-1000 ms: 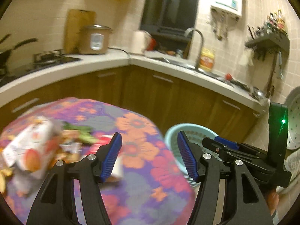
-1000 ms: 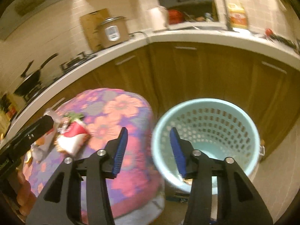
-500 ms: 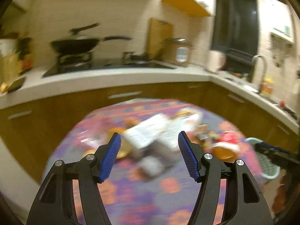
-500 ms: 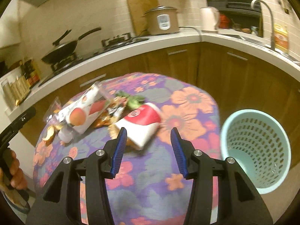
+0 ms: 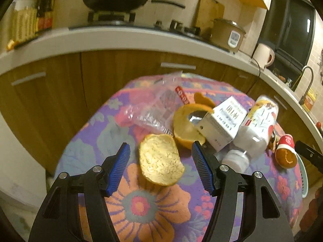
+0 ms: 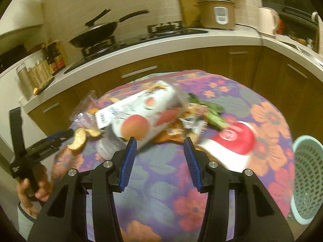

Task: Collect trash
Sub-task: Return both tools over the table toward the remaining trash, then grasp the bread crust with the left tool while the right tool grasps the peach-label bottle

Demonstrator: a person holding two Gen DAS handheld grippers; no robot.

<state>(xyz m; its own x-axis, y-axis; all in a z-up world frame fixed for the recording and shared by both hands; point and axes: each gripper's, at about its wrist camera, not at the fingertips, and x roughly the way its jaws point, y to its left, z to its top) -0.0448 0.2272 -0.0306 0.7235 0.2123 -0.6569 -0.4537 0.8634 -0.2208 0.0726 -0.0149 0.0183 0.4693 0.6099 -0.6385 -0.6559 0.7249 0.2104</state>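
Trash lies heaped on a round table with a flowered cloth (image 5: 141,205). My left gripper (image 5: 160,166) hangs open over a piece of orange peel (image 5: 160,162), pith side up, which lies between the blue pads without touching them. Beyond it are a second peel (image 5: 184,127), a white carton (image 5: 222,125), a plastic bottle (image 5: 256,127) and a clear wrapper (image 5: 153,109). My right gripper (image 6: 160,157) is open above bare cloth, just short of a peach-printed carton (image 6: 141,115). A red paper cup (image 6: 230,141) lies on its side to its right.
A pale green slotted bin (image 6: 308,177) stands on the floor at the table's right. A hand (image 6: 34,187) holds the left gripper at the table's left edge. Wooden cabinets and a white counter (image 5: 125,38) with a wok, stove and rice cooker curve behind the table.
Both grippers have swung left, away from the bin and over the table. The left one came down over the orange peel. The right one now faces the peach carton. Their jaws stay apart.
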